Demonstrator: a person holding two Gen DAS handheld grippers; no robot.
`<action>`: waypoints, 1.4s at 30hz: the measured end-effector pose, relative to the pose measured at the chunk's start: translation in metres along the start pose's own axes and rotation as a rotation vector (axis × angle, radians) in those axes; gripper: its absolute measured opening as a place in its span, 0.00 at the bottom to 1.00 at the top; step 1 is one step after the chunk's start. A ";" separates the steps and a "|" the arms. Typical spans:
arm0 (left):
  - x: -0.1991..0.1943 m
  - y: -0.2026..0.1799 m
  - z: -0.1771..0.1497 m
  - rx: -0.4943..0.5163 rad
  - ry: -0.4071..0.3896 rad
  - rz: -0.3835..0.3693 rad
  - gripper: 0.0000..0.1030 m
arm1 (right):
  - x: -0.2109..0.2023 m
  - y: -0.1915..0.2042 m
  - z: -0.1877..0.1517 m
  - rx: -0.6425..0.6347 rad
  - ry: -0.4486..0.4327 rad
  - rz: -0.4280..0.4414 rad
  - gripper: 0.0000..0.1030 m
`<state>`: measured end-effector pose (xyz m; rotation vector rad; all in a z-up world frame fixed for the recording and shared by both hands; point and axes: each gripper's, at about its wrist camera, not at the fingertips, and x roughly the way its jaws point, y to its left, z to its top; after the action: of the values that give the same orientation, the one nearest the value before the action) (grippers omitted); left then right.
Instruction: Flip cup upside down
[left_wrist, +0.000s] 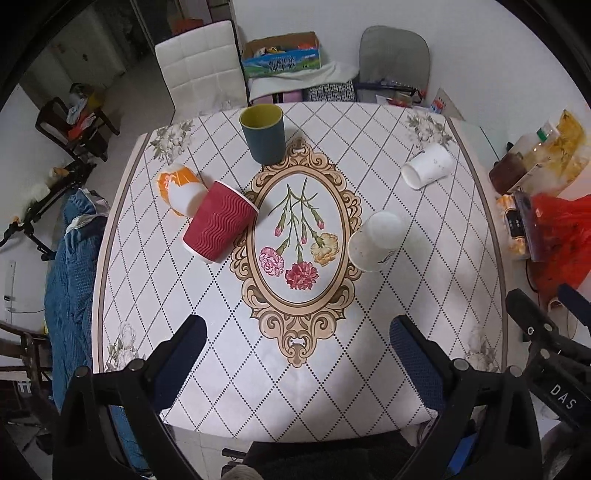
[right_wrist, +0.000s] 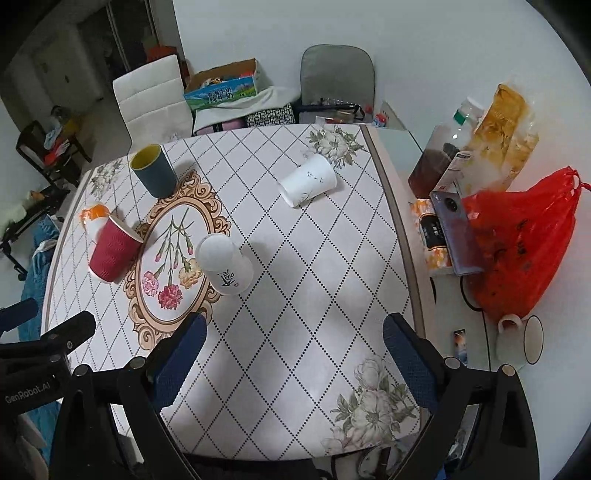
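Looking down at the table (left_wrist: 369, 369) from both wrist cams, there are five cups scattered on the diamond-pattern cloth. The dark teal cup (left_wrist: 263, 133) with the yellow inside stands upright at the far end, just past the top of the ornate oval frame with the carnations (left_wrist: 295, 236) printed in the middle. The red ripple paper cup (left_wrist: 218, 220) sits tilted at the left side of that frame, mouth pointing up toward the far right, and it leans against the orange-and-white cup (left_wrist: 181, 188), which lies on its side right behind it, the two touching. On the right edge of the oval, a white paper cup (left_wrist: 377, 240) stands upside down, base up, rim on the cloth; from the right cam you can see a small dark print on its side. Another white cup (right_wrist: 308, 180) with little bird marks lies on its side further back toward the right corner, well apart from the rest, mouth facing the near left. The left gripper (left_wrist: 297, 349) hangs over the near edge of the table with its blue-padded fingers spread wide and nothing between them. The right gripper (right_wrist: 293, 349) looks the same, fingers wide apart and empty, over the near right part of the cloth. Off the right side of the table there's a red plastic bag (right_wrist: 524, 251) with a phone (right_wrist: 456, 236) leaning by it.
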<state>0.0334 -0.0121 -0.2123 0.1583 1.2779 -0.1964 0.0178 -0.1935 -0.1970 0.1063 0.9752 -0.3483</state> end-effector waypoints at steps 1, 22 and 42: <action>-0.002 -0.001 0.000 -0.004 -0.002 0.000 0.98 | -0.004 -0.002 0.000 0.000 -0.005 0.004 0.95; -0.158 -0.012 0.002 -0.016 -0.119 -0.016 0.98 | -0.188 -0.027 0.027 -0.052 -0.163 0.036 0.95; -0.190 0.000 -0.006 -0.056 -0.127 -0.025 0.99 | -0.227 -0.016 0.027 -0.069 -0.152 0.063 0.96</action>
<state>-0.0241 0.0005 -0.0316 0.0804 1.1577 -0.1886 -0.0818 -0.1600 0.0061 0.0473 0.8305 -0.2603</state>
